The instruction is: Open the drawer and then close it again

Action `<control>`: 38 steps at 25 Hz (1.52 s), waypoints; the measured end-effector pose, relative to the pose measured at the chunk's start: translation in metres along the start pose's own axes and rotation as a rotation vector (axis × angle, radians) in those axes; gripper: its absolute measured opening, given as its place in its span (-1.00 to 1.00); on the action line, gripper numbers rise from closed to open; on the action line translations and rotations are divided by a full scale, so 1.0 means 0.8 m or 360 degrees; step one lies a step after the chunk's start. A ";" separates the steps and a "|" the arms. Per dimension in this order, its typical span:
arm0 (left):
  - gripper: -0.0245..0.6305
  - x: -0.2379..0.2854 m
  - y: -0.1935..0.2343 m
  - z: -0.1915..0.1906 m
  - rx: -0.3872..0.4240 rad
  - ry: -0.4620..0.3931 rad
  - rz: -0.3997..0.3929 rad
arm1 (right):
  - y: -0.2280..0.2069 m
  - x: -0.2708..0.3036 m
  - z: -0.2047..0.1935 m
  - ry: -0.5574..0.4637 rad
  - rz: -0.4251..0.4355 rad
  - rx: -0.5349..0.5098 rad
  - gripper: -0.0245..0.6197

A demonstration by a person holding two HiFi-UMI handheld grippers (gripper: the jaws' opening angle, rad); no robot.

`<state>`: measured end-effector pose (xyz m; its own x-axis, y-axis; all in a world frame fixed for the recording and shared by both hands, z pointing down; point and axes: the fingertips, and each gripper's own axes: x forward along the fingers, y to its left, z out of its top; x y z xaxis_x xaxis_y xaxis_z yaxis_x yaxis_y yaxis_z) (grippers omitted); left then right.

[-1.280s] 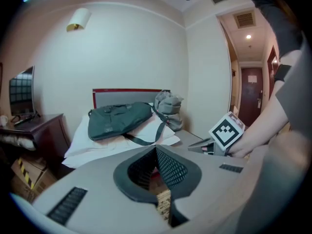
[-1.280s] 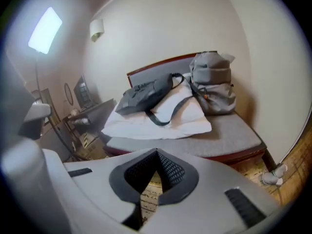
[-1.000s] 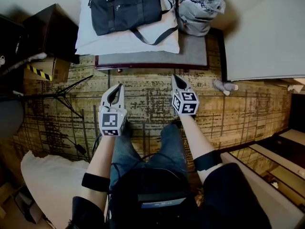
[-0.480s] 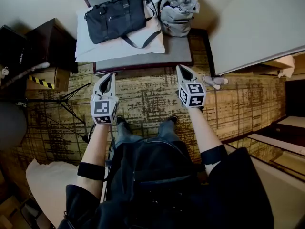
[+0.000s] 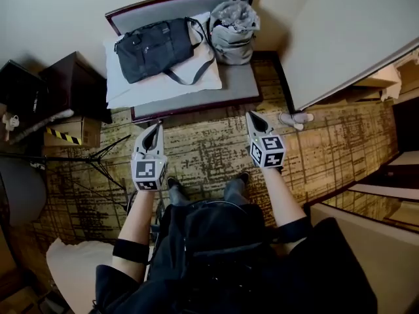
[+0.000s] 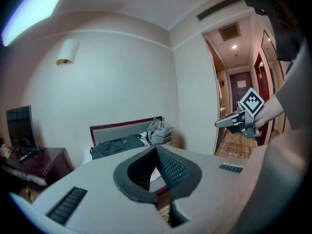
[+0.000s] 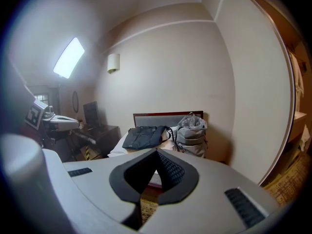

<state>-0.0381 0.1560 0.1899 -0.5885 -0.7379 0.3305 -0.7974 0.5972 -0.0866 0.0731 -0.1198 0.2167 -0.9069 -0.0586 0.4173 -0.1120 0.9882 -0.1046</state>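
Drawer: no drawer front can be made out in any view. Nearest furniture is the grey padded bench (image 5: 242, 84), directly ahead of both tools. Left gripper (image 5: 157, 127): jaws fully together, holding nothing, tip just short of the bench's front edge. Right gripper (image 5: 253, 115): the same, jaws together and empty. On the bench lie a white pillow (image 5: 196, 77), a black duffel bag (image 5: 154, 48) and a grey backpack (image 5: 232, 28). A dark wooden cabinet (image 5: 75, 84) stands to its left.
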 end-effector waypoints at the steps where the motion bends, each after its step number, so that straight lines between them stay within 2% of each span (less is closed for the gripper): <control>1: -0.93 -0.001 -0.003 0.000 0.0000 0.0006 -0.0008 | -0.001 -0.003 -0.002 0.0000 -0.0006 0.0006 -0.91; 7: -0.93 -0.009 -0.007 -0.003 0.0007 0.0007 0.0011 | 0.000 -0.014 -0.022 0.0008 -0.0015 0.0050 -0.91; 11: -0.93 -0.011 -0.018 -0.002 -0.0013 0.0050 -0.0055 | 0.008 -0.017 -0.030 0.0020 -0.0008 0.0062 -0.91; 14: -0.93 -0.012 -0.010 -0.010 -0.0022 0.0049 -0.0043 | 0.020 -0.014 -0.034 0.0024 0.0002 0.0070 -0.91; 22: -0.93 -0.002 -0.002 -0.010 -0.0055 0.0023 -0.0037 | 0.036 -0.005 -0.029 0.0036 0.0041 0.0030 -0.91; 30: -0.93 -0.002 0.008 -0.034 -0.0093 0.0096 -0.0044 | 0.059 0.020 -0.039 0.0079 0.0105 0.0011 -0.91; 38: -0.93 -0.011 0.015 -0.057 -0.0022 0.0153 -0.0139 | 0.105 0.058 -0.047 0.0060 0.0181 -0.0006 -0.91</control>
<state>-0.0368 0.1839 0.2286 -0.5006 -0.7541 0.4251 -0.8429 0.5365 -0.0409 0.0369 -0.0341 0.2611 -0.8977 0.0594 0.4367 -0.0075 0.9887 -0.1497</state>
